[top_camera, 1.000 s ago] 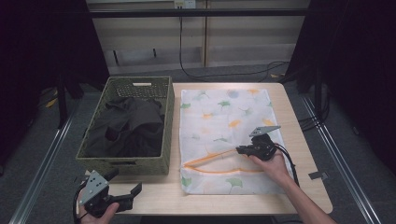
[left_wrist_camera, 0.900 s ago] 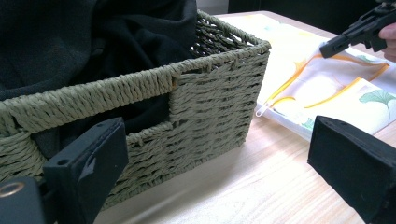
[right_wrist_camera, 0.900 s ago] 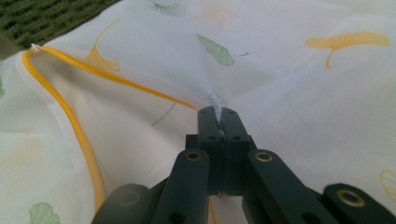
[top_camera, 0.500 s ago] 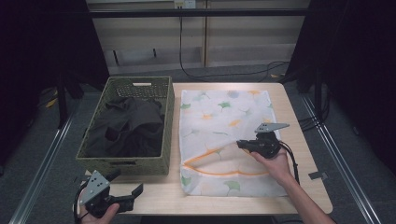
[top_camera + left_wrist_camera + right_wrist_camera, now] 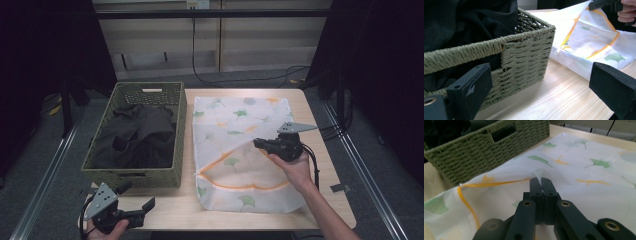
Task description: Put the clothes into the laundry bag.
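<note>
Wooden surface [image 5: 320, 107], pale, rectangular, with dark floor along its left, right and far edges. Item one: white laundry bag [image 5: 240, 150] with green and orange leaf print and orange zip trim, lying flat on the right half of the surface; its far edge reaches close to the far edge of the surface, its near edge stops short of the near edge, and a bare strip of wood runs along its right side. The bag's upper layer is lifted near the middle, so the orange-edged mouth gapes toward the left. Item two: right tongs [image 5: 256, 144], held in a hand [image 5: 295, 167] above the bag, jaws pressed together on a pinch of that upper layer; in the right gripper view the white cloth rises in a peak out of the right tongs [image 5: 541, 182]. Item three: woven green basket [image 5: 176, 125], on the left half, its right wall just beside the bag's left edge, holding dark clothing [image 5: 135, 137]. Item four: left tongs [image 5: 137, 202], at the near left corner, jaws apart with nothing between them, near the basket's near wall. Open room: the near strip of wood between the left tongs and the bag's near corner, and the right margin.
</note>
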### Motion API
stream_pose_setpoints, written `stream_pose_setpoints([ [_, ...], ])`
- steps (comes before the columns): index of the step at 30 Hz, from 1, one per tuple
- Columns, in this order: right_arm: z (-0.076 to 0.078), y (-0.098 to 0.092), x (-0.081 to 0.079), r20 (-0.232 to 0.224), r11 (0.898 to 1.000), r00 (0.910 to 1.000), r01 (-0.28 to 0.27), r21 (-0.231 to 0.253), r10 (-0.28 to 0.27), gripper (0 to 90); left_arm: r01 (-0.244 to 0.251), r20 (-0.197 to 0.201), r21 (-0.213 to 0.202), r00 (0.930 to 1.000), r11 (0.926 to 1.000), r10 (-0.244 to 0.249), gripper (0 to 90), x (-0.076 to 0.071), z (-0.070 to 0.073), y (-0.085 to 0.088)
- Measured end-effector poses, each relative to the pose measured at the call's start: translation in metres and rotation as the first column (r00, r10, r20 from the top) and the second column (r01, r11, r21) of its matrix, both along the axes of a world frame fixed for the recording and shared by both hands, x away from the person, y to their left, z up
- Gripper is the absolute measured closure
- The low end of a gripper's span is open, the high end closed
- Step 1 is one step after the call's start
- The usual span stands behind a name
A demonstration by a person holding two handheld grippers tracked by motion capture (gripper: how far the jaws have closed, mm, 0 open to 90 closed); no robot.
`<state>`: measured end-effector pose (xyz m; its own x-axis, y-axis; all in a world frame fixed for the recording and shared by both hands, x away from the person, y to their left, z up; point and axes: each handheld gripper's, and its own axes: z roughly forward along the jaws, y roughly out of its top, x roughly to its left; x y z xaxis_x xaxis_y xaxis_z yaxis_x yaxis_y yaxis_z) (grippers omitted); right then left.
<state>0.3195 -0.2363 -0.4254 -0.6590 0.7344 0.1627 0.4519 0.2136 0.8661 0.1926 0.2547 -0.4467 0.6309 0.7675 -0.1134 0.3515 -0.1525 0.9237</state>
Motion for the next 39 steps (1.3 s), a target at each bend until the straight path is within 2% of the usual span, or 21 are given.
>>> stream_pose_setpoints([
  [7,0.023,-0.001,0.010,0.046,0.999,0.9986,0.022,0.049,-0.024,89.0,0.005,-0.005,-0.002,1.0000,1.0000,-0.005,3.9,0.000,0.000,-0.001],
  [13,0.031,-0.002,0.015,0.068,0.998,0.9973,0.022,0.060,-0.026,89.1,0.003,-0.010,-0.009,0.9999,1.0000,-0.003,3.9,0.002,0.000,-0.002],
  [15,0.036,-0.003,0.018,0.080,0.995,0.9960,0.033,0.091,-0.040,89.0,-0.012,-0.005,-0.005,0.9999,0.9999,0.012,3.9,0.001,0.001,-0.002],
  [17,0.040,-0.003,0.019,0.095,0.994,0.9948,0.026,0.106,-0.036,89.0,-0.007,-0.003,-0.008,1.0000,0.9999,0.007,3.9,0.002,0.002,-0.001],
  [22,0.044,-0.003,0.018,0.106,0.995,0.9937,0.025,0.101,-0.036,89.1,-0.036,-0.008,-0.025,0.9993,0.9990,0.036,4.4,0.005,0.006,0.002],
  [24,0.044,-0.003,0.019,0.104,0.995,0.9939,0.028,0.100,-0.038,89.1,-0.040,-0.005,-0.015,0.9992,0.9991,0.040,5.1,0.006,0.008,0.003],
  [28,0.043,-0.003,0.018,0.100,0.994,0.9947,0.014,0.106,-0.024,89.1,-0.033,-0.001,-0.007,0.9994,0.9994,0.033,8.5,0.012,0.020,0.006],
  [29,0.044,-0.003,0.017,0.099,0.994,0.9950,0.006,0.105,-0.016,89.1,-0.054,0.014,0.018,0.9985,0.9984,0.054,8.6,0.016,0.028,0.008],
  [30,0.044,-0.003,0.017,0.099,0.994,0.9950,0.006,0.105,-0.016,89.1,-0.054,0.014,0.018,0.9985,0.9984,0.054,8.6,0.016,0.028,0.008],
  [31,0.044,-0.003,0.017,0.098,0.995,0.9951,0.001,0.104,-0.012,89.2,-0.056,0.009,0.035,0.9984,0.9978,0.056,8.5,0.020,0.033,0.010],
  [34,0.044,-0.003,0.017,0.095,0.995,0.9953,0.007,0.100,-0.016,89.2,-0.070,0.003,0.030,0.9975,0.9971,0.070,7.2,0.028,0.041,0.015],
  [36,0.043,-0.003,0.016,0.095,0.995,0.9953,0.010,0.097,-0.019,89.4,-0.087,0.015,0.048,0.9962,0.9951,0.086,6.8,0.035,0.048,0.020],
  [37,0.043,-0.003,0.016,0.096,0.996,0.9951,0.012,0.094,-0.021,89.4,-0.083,0.014,0.033,0.9965,0.9960,0.082,5.5,0.043,0.052,0.025],
  [38,0.043,-0.003,0.016,0.095,0.996,0.9953,0.010,0.094,-0.019,89.5,-0.083,0.014,0.033,0.9965,0.9960,0.082,4.5,0.043,0.052,0.025],
  [39,0.043,-0.002,0.016,0.095,0.996,0.9953,0.008,0.094,-0.017,89.6,-0.070,0.012,0.029,0.9975,0.9971,0.070,4.4,0.050,0.055,0.028],
])
